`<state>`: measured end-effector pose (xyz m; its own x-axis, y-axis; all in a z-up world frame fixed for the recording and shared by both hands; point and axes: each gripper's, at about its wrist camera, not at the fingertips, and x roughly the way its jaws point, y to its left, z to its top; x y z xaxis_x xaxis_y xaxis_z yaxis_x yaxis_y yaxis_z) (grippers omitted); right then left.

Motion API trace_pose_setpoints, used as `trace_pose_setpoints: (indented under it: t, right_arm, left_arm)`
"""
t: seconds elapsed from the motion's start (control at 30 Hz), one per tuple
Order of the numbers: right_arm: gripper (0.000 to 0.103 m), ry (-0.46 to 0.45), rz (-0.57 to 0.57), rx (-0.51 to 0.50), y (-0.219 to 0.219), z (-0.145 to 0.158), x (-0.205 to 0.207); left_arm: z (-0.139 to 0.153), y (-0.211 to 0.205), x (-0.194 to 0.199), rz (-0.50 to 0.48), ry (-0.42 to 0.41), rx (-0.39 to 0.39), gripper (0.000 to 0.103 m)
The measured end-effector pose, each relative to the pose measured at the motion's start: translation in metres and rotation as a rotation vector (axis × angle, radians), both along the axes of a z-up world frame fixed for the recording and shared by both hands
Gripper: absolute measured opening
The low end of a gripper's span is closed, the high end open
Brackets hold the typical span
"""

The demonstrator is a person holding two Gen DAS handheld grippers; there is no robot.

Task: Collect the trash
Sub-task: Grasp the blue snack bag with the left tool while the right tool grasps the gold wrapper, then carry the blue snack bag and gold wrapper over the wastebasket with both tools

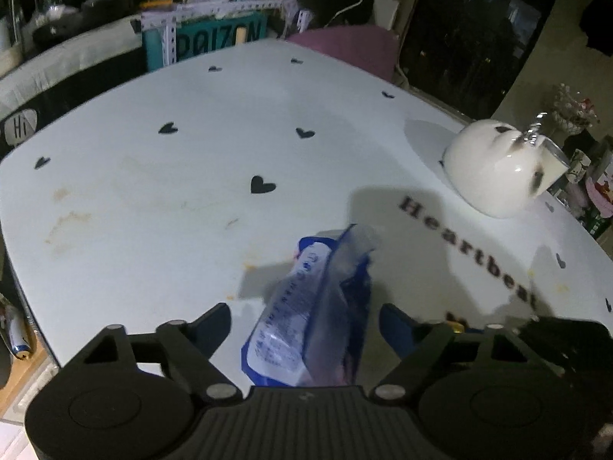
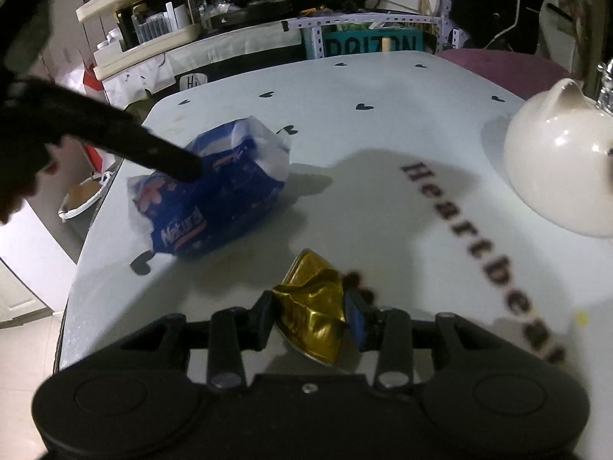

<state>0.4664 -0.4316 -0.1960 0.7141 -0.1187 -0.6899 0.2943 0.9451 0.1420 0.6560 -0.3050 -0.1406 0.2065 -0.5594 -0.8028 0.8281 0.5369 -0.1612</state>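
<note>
Table: white top (image 1: 153,191) with little black hearts and the word "Heartbeat" printed on it; some brownish stains near its left side
Left gripper: (image 1: 306,326) its two fingers are spread wide apart; the blue and white plastic bag (image 1: 306,314) lies between them; neither finger looks pressed on the bag, so it has hold of nothing that I can see
Blue bag: seen from the right wrist camera it (image 2: 214,199) sits on the table, left of the gold wrapper and apart from it; one dark finger (image 2: 164,157) of the left gripper reaches over its top
Right gripper: (image 2: 310,318) fingers squeezed in close on a crumpled gold wrapper (image 2: 314,310); the wrapper sits low over the table
In the way: white pot with cat ears (image 2: 555,176) stands on the right side of the table, well apart from both pieces of trash
Around: pink stool (image 1: 345,46) past the far edge of the table; teal sign (image 2: 371,44) behind a white metal frame; cream shelves (image 2: 141,11) full of jars and boxes at the back left
</note>
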Motion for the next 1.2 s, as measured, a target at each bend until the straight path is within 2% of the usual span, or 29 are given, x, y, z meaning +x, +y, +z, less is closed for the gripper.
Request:
trace_pose_setpoints:
  t: [0.1,0.27,0.33,0.37,0.47,0.63,0.83,1.07,1.2]
  right_arm:
    - [0.041,0.003,-0.013,0.019,0.001,0.001,-0.005]
    - [0.041,0.007,-0.032,0.035,0.005,0.002,-0.012]
    - [0.041,0.010,-0.039,0.038,0.007,0.003,-0.015]
    - [0.041,0.013,-0.042,0.038,0.008,0.003,-0.015]
    - [0.041,0.028,-0.035,0.039,0.010,0.003,-0.016]
    - [0.040,0.051,-0.023,0.049,0.013,0.004,-0.020]
    - [0.040,0.067,-0.034,0.064,0.018,0.011,-0.029]
    - [0.040,0.019,-0.028,0.025,0.032,0.046,-0.039]
    - [0.040,-0.005,-0.024,0.006,0.044,0.065,-0.044]
  left_arm:
    - [-0.010,-0.007,0.011,0.007,0.047,0.001,0.071]
    - [-0.021,-0.017,0.014,0.007,0.103,0.006,0.048]
    - [-0.020,-0.016,0.006,-0.001,0.098,0.005,0.042]
    - [-0.019,-0.015,0.002,-0.003,0.090,0.007,0.034]
    - [-0.017,-0.006,-0.012,0.032,0.065,-0.009,0.023]
    - [-0.015,0.017,-0.035,0.083,0.076,-0.023,0.015]
    - [-0.010,0.057,-0.061,0.181,0.109,-0.042,0.014]
    - [0.009,0.095,-0.086,0.269,0.107,-0.074,0.013]
    - [0.025,0.111,-0.105,0.288,0.043,-0.072,0.013]
